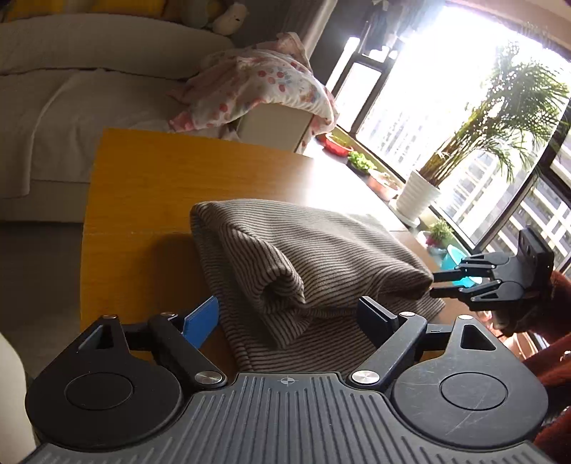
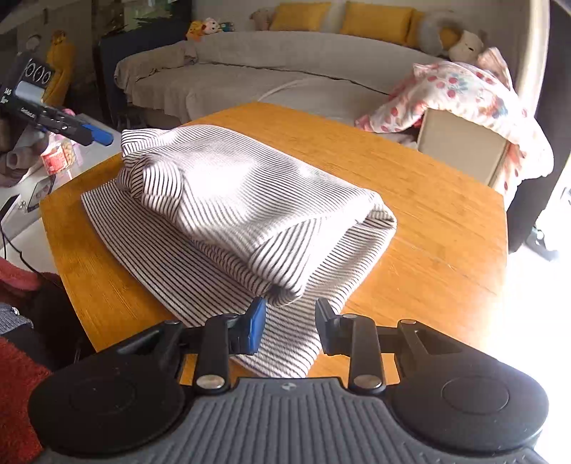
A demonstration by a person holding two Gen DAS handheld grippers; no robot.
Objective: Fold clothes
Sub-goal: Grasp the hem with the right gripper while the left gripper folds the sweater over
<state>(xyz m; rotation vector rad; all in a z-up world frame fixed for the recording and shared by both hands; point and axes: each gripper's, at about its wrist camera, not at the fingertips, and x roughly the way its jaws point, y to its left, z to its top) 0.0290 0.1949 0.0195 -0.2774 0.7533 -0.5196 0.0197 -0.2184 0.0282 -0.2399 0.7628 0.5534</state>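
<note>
Table (image 2: 428,221) of orange-yellow wood with rounded corners carries one striped garment (image 2: 228,214), folded over on itself into a loose bundle. Bundle lies toward the table's near edge, its lower layer spread flat and running to that edge; far half of the table bare.

Room: one long beige sofa (image 2: 271,67) behind the table, two yellow cushions (image 2: 374,19) along its back, several soft toys at its ends. One floral blanket (image 2: 460,89) draped over a pale box beside the sofa. Large window (image 1: 446,78) at the table's far side, one potted palm (image 1: 499,117) in a white pot on the sill, a few small dishes of greens near it.

Left gripper (image 1: 289,314): jaws spread wide, either side of the garment's near fold, not closed on it. Right gripper (image 2: 291,324): jaws spread, just in front of the bundle's rolled end, above the flat layer; contact with the cloth cannot be told. Red sleeve (image 2: 16,389) visible low at the frame edge.
</note>
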